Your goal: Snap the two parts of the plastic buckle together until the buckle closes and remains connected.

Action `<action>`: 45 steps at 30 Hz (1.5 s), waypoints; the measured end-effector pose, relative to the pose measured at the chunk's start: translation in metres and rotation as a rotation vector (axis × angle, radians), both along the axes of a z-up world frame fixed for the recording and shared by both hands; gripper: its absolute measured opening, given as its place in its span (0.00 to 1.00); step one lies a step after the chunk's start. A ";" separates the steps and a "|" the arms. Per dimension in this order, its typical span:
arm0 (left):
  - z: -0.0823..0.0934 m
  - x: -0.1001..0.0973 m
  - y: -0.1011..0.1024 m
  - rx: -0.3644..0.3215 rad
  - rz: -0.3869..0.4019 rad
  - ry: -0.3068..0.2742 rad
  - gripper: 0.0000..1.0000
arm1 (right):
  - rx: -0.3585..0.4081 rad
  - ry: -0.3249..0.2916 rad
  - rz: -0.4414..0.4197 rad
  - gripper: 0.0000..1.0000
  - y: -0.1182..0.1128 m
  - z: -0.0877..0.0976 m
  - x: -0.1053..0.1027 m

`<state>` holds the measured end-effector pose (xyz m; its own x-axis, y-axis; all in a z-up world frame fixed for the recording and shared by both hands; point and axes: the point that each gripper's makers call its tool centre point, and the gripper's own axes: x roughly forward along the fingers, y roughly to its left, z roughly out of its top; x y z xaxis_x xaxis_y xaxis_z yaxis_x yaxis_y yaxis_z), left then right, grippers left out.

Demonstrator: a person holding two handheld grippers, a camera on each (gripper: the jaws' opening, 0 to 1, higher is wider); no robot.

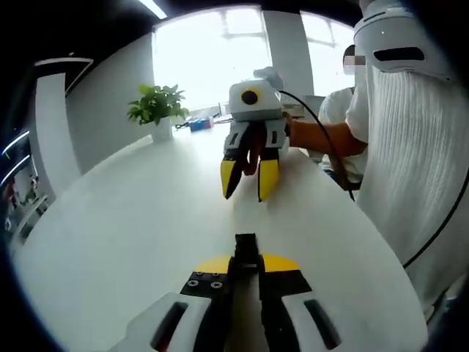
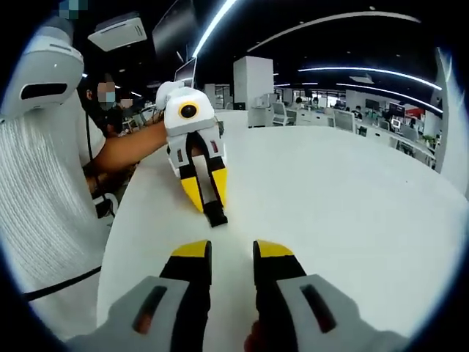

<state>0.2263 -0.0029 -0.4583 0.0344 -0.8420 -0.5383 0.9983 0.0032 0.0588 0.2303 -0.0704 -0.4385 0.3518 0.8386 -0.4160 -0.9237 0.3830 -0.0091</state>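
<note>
Setting was an open-plan office: rows of desks with chairs (image 2: 344,117), strip ceiling lights (image 2: 366,70), large window (image 1: 212,59), potted plant (image 1: 157,110) on the white worktop (image 1: 132,220).

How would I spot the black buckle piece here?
Start at the big white table. Over it, the left gripper shows yellow-tipped jaws closed together. The small black buckle piece sticks out between them, the one dark bit against the yellow.
</note>
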 end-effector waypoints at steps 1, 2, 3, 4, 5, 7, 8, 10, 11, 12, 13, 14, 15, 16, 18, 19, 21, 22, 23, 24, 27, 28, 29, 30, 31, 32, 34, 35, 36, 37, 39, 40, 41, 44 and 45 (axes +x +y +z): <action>0.000 0.001 0.000 0.001 -0.001 0.003 0.11 | 0.002 -0.001 -0.003 0.22 -0.001 0.000 0.000; 0.000 0.002 0.000 0.003 0.001 0.002 0.11 | 0.008 -0.002 -0.013 0.22 -0.001 0.000 -0.001; 0.000 0.003 0.000 0.004 0.001 0.002 0.11 | 0.011 -0.001 -0.019 0.22 -0.002 0.001 -0.001; 0.000 0.004 -0.001 0.009 0.001 0.003 0.11 | 0.015 -0.002 -0.029 0.22 -0.003 0.001 -0.001; 0.000 0.005 -0.001 0.012 0.001 0.000 0.11 | 0.020 -0.002 -0.035 0.22 -0.004 0.001 -0.002; 0.000 0.007 -0.001 0.017 0.002 0.003 0.11 | 0.030 -0.001 -0.050 0.22 -0.008 0.001 0.000; 0.000 0.008 -0.002 0.019 0.003 0.003 0.11 | 0.032 -0.001 -0.054 0.22 -0.009 0.001 -0.001; 0.000 0.010 -0.002 0.023 0.004 0.003 0.11 | 0.033 0.002 -0.069 0.22 -0.011 -0.001 -0.002; 0.000 0.011 -0.003 0.024 0.004 0.004 0.11 | 0.033 0.001 -0.075 0.22 -0.013 -0.001 -0.002; 0.000 0.011 -0.003 0.025 0.003 0.004 0.11 | 0.033 0.000 -0.081 0.22 -0.016 -0.001 -0.001; 0.000 0.011 -0.004 0.027 0.002 0.004 0.11 | 0.035 0.000 -0.092 0.22 -0.018 -0.001 -0.001; 0.000 0.012 -0.004 0.030 0.002 0.003 0.11 | 0.038 -0.001 -0.094 0.22 -0.019 -0.001 -0.001; 0.000 0.012 -0.005 0.033 0.000 0.002 0.11 | 0.041 -0.001 -0.099 0.22 -0.020 0.000 -0.002; 0.000 0.013 -0.005 0.035 -0.001 0.001 0.11 | 0.044 -0.002 -0.108 0.22 -0.021 0.001 -0.002; 0.000 0.017 -0.005 0.038 -0.001 0.000 0.11 | 0.048 -0.009 -0.125 0.22 -0.024 0.003 -0.002; 0.000 0.018 -0.006 0.039 -0.003 0.003 0.11 | 0.050 -0.008 -0.134 0.22 -0.026 0.003 -0.002; -0.001 0.020 -0.007 0.042 -0.002 0.002 0.11 | 0.054 -0.013 -0.152 0.22 -0.029 0.004 0.000; -0.001 0.021 -0.007 0.045 -0.006 0.002 0.11 | 0.054 -0.013 -0.164 0.22 -0.030 0.004 0.000; -0.001 0.022 -0.007 0.047 -0.007 0.002 0.11 | 0.055 -0.014 -0.174 0.22 -0.032 0.004 0.000; -0.001 0.024 -0.008 0.050 -0.006 0.000 0.11 | 0.057 -0.017 -0.179 0.22 -0.032 0.004 0.000; -0.001 0.029 -0.007 0.054 -0.007 0.001 0.11 | 0.063 -0.019 -0.196 0.22 -0.035 0.005 -0.002; -0.001 0.030 -0.007 0.056 -0.007 0.002 0.11 | 0.062 -0.018 -0.200 0.22 -0.035 0.005 -0.002; -0.002 0.031 -0.007 0.056 -0.008 0.005 0.11 | 0.062 -0.020 -0.206 0.22 -0.036 0.005 -0.002; -0.002 0.032 -0.007 0.056 -0.007 0.005 0.11 | 0.061 -0.020 -0.212 0.22 -0.037 0.005 -0.002; -0.002 0.033 -0.007 0.056 -0.006 0.006 0.11 | 0.061 -0.019 -0.218 0.22 -0.038 0.005 -0.003; -0.002 0.035 -0.007 0.053 -0.006 0.009 0.11 | 0.059 -0.015 -0.225 0.22 -0.039 0.004 -0.003; -0.002 0.038 -0.007 0.049 -0.008 0.013 0.11 | 0.059 -0.018 -0.239 0.22 -0.042 0.004 -0.003; -0.003 0.039 -0.007 0.047 -0.010 0.018 0.11 | 0.060 -0.018 -0.246 0.22 -0.043 0.004 -0.003; -0.003 0.042 -0.007 0.046 -0.009 0.017 0.11 | 0.058 -0.019 -0.252 0.21 -0.045 0.004 -0.002; -0.002 0.044 -0.007 0.046 -0.010 0.018 0.11 | 0.054 -0.021 -0.260 0.21 -0.046 0.004 -0.002; -0.002 0.048 -0.007 0.048 -0.009 0.022 0.11 | 0.048 -0.023 -0.271 0.21 -0.048 0.003 -0.001; -0.002 0.051 -0.007 0.048 -0.008 0.019 0.11 | 0.044 -0.024 -0.274 0.21 -0.049 0.003 -0.001; -0.002 0.053 -0.007 0.050 -0.009 0.019 0.11 | 0.044 -0.026 -0.278 0.21 -0.050 0.002 -0.001; -0.002 0.059 -0.007 0.053 -0.012 0.019 0.11 | 0.053 -0.023 -0.290 0.21 -0.052 0.002 0.000; -0.002 0.061 -0.007 0.051 -0.009 0.022 0.11 | 0.053 -0.023 -0.294 0.21 -0.053 0.002 0.001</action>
